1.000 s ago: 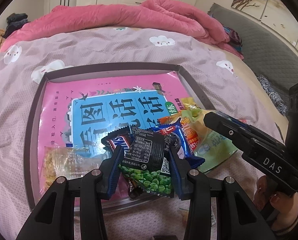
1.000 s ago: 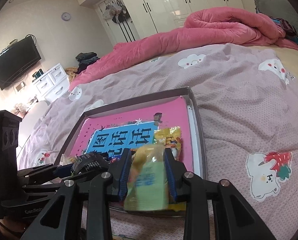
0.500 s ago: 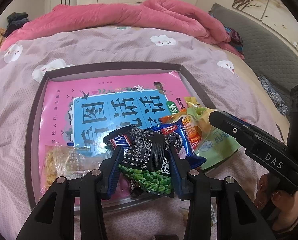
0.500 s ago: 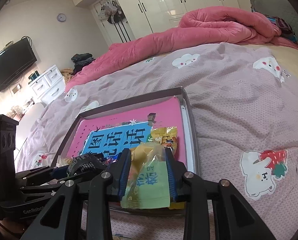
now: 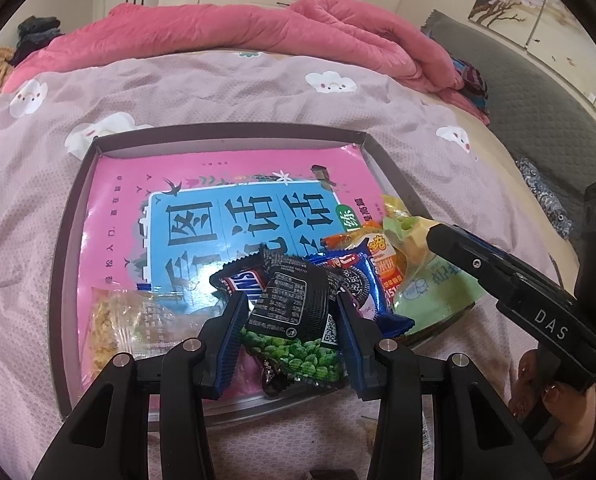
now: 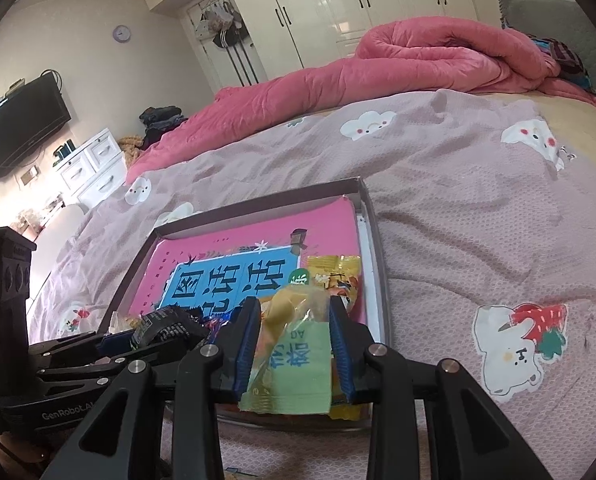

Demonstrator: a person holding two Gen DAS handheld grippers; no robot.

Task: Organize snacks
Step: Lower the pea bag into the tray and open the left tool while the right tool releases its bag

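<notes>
My left gripper (image 5: 290,302) is shut on a black packet of green peas (image 5: 294,312), over the near part of a dark-rimmed tray (image 5: 226,133). My right gripper (image 6: 293,307) is shut on a green and yellow snack bag (image 6: 298,356) at the tray's (image 6: 258,205) near right corner. In the left wrist view the right gripper (image 5: 438,240) comes in from the right with that bag (image 5: 430,284). The left gripper (image 6: 110,340) and its black packet (image 6: 166,328) show at the lower left of the right wrist view.
A pink and blue book (image 5: 226,216) lines the tray. On it lie a Snickers bar (image 5: 240,280), a blue Oreo pack (image 5: 362,286), an orange pack (image 5: 382,268) and a clear bag of yellow snack (image 5: 118,320). A lilac bedspread (image 6: 478,220) surrounds the tray, with a pink duvet (image 5: 238,28) behind.
The right gripper has drifted slightly to the right with its bag, whose printed side now shows more. The left gripper and its pea packet have stayed still.
</notes>
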